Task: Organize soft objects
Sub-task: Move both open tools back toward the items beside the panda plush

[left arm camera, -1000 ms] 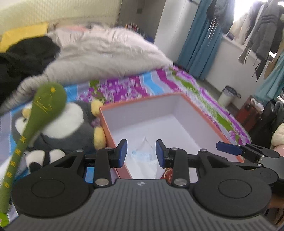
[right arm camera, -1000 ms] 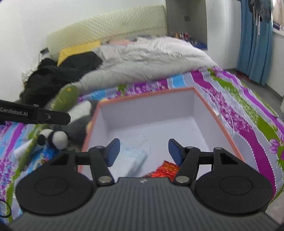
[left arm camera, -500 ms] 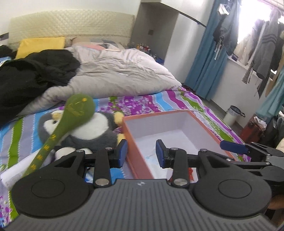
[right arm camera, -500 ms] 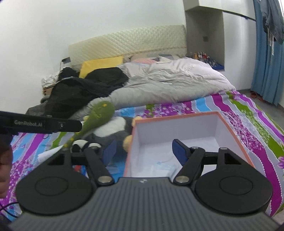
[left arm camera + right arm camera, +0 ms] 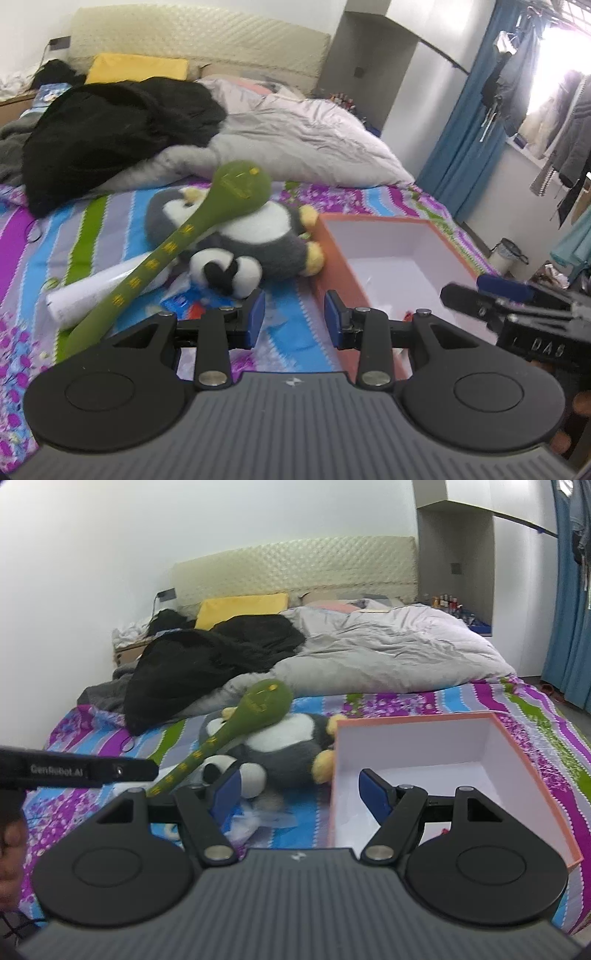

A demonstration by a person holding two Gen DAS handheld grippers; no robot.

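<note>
On the bed's striped purple-and-blue sheet (image 5: 110,221), a long green plush snake (image 5: 192,236) lies across a grey-and-white plush penguin (image 5: 258,236), a small black-and-white plush panda (image 5: 225,269) just in front. The left hand-held gripper (image 5: 293,319) stands apart, empty. Right of the toys sits the orange-walled white box (image 5: 517,753); the right hand-held gripper (image 5: 299,794) is spread wide, empty
</note>
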